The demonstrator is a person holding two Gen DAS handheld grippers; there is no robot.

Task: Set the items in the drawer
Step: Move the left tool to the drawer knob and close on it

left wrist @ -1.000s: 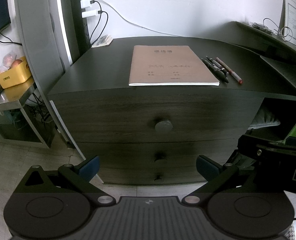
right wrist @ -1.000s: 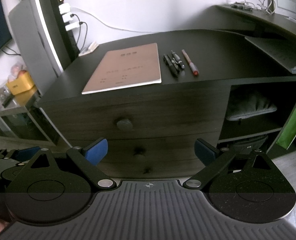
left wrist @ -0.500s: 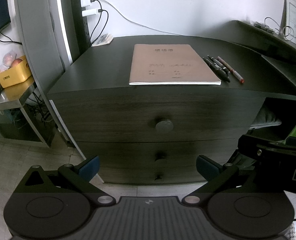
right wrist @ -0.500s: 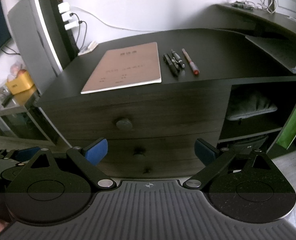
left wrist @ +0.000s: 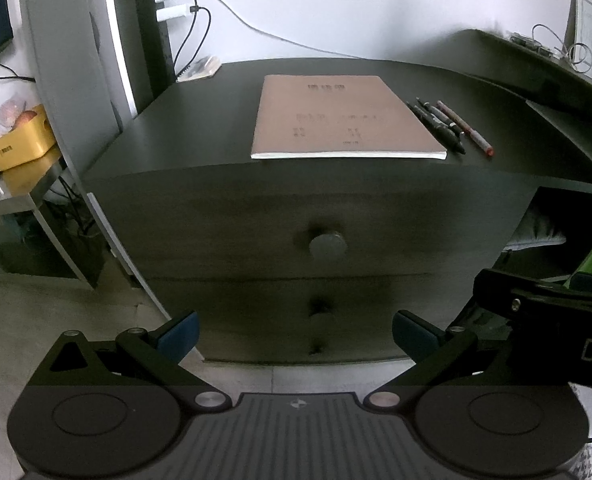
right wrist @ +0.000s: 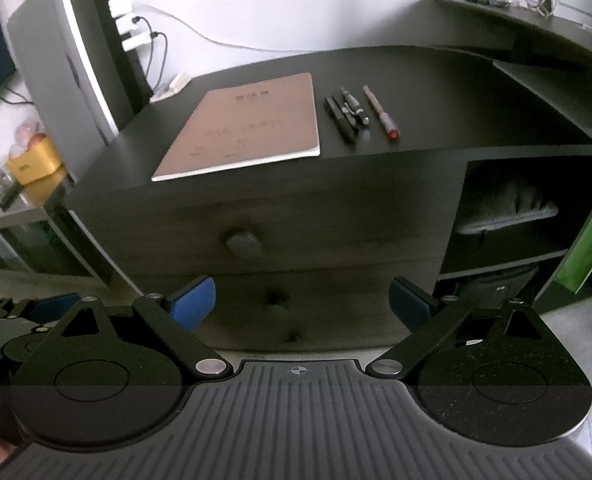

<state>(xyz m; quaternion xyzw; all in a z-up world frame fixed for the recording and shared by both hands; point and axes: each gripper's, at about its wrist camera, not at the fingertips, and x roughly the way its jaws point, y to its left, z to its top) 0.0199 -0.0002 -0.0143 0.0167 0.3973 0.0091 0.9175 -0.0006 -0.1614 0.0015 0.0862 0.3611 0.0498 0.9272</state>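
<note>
Facing the dark wooden chest of drawers (left wrist: 328, 216), both tongs are held wide apart and nothing is gripped: the left tongs (left wrist: 295, 330) and the right tongs (right wrist: 302, 304). A thin brown paper notebook (left wrist: 346, 118) is laid flat on the dark tabletop (left wrist: 199, 128), with several black pens (left wrist: 440, 124) and a red-tipped pen (left wrist: 466, 130) just beside it. The top drawer with a round grey knob (left wrist: 328, 245) is seen closed

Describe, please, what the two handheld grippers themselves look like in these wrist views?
Both are matte black. The left gripper and right gripper each have two angled linkage arms with silver pivot screws, blue fingertip pads, round discs on either side, and a grey ribbed centre plate bearing a small crosshair mark. In the left wrist view, the right gripper's body shows white lettering, partly cut off.
</note>
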